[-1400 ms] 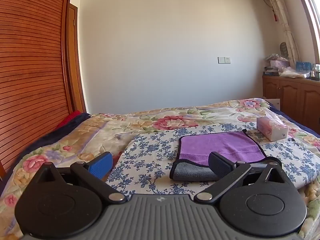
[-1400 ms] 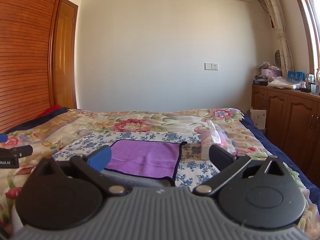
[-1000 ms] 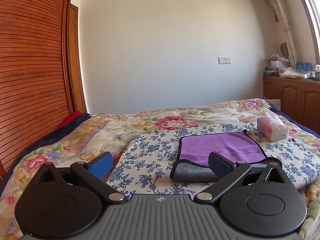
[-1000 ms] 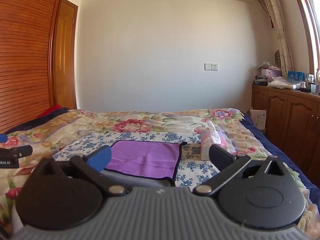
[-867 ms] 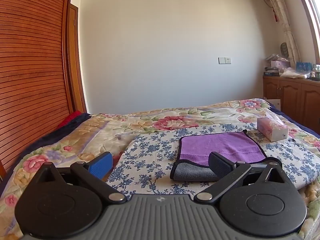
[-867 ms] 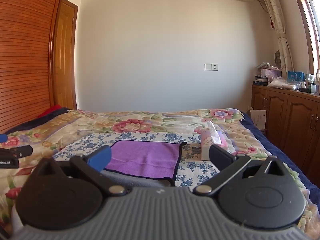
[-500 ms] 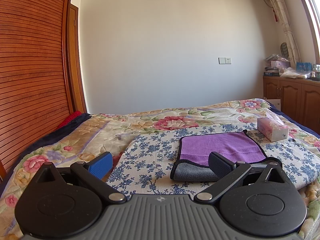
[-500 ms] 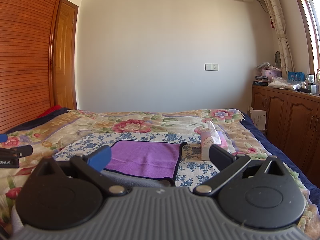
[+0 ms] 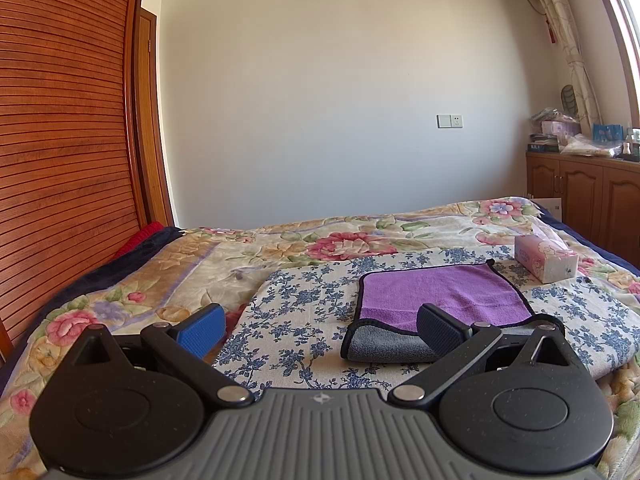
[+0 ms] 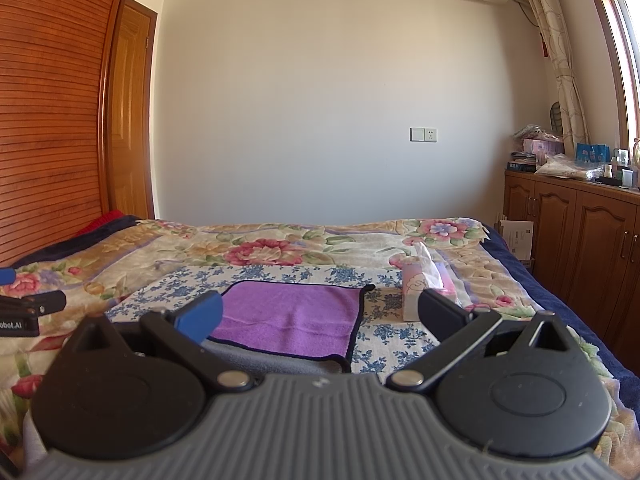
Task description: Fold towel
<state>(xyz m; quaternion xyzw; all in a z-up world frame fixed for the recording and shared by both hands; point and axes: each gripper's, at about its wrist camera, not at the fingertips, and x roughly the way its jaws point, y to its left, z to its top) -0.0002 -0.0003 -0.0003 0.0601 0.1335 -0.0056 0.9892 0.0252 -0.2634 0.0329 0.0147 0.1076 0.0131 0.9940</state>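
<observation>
1. I am holding my left gripper [image 9: 320, 330] low above the near edge of the bed [image 9: 192, 264], jaws spread wide and gripping nothing.
2. Its blue pad [image 9: 201, 330] is hanging over the floral quilt, and its black pad [image 9: 440, 330] is sitting in front of the towel's near edge; I cannot tell whether it is touching the cloth.
3. I am holding my right gripper [image 10: 320, 316] just as low, jaws likewise released and gripping nothing.
4. The towel [image 9: 440, 292] is lying on the blue-flowered cloth [image 9: 304, 312] that is covering the middle of the bed.
5. It is lying folded over, purple side up, with a grey layer sticking out along the near edge and a dark trim running around it.
6. From the right wrist the towel [image 10: 296, 316] is showing between my two pads, its near edge partly hidden behind the gripper body.
7. A tissue box [image 9: 546, 258] is standing on the bed near the towel's far right corner, apart from it.
8. From the right wrist the box [image 10: 420, 288] is showing just beyond my black pad, tissue poking up.
9. The tip of my left gripper [image 10: 28, 308] is peeking in at the left edge of the right wrist view.
</observation>
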